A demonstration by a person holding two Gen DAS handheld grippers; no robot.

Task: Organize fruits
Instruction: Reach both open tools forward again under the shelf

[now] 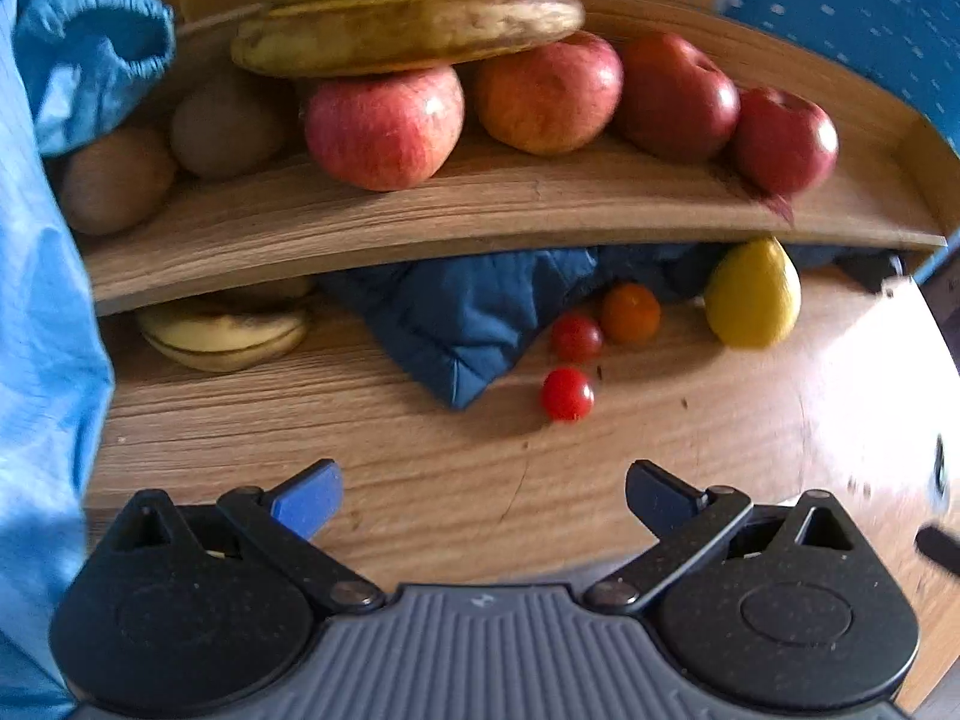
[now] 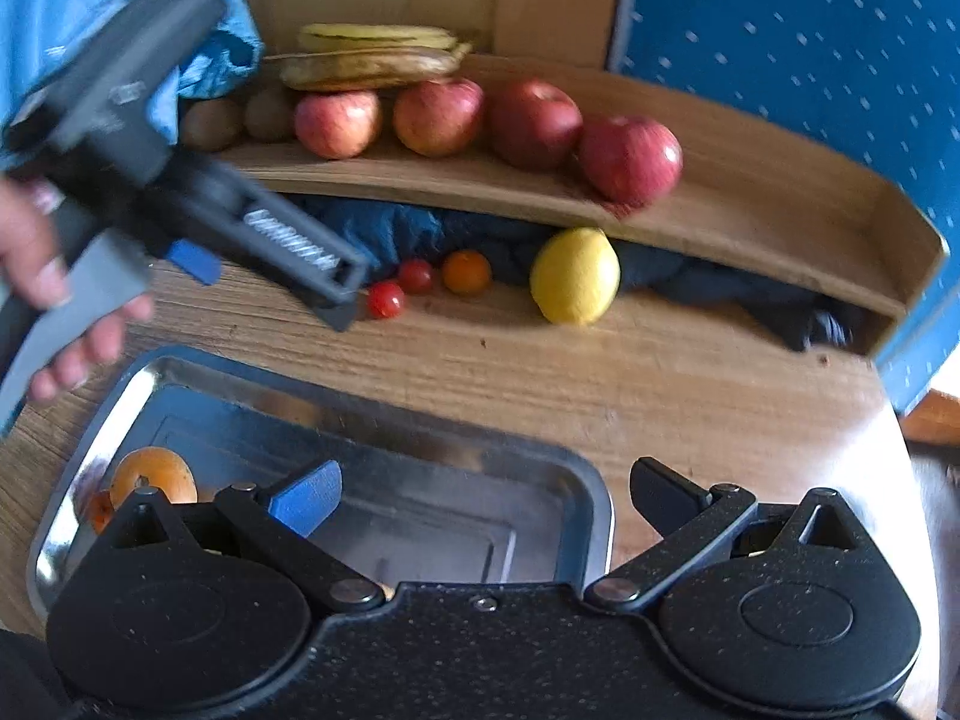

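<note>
My left gripper (image 1: 483,495) is open above the wooden table, with nothing between its fingers. Ahead of it lie two red cherry tomatoes (image 1: 567,394), an orange one (image 1: 630,313) and a yellow lemon (image 1: 753,294). Several apples (image 1: 384,129), kiwis (image 1: 225,126) and bananas (image 1: 408,30) sit on the raised wooden shelf (image 1: 480,222). My right gripper (image 2: 485,498) is open over a metal tray (image 2: 594,498) that holds orange fruit (image 2: 153,474) at its left end. The left gripper (image 2: 345,294) appears in the right wrist view, close to a red tomato (image 2: 386,300).
A dark blue quilted cloth (image 1: 462,318) lies under the shelf, with a banana (image 1: 225,336) beside it. A light blue sleeve (image 1: 54,300) fills the left side. A hand (image 2: 54,294) holds the left gripper's handle. A blue dotted panel (image 2: 810,48) stands at the right.
</note>
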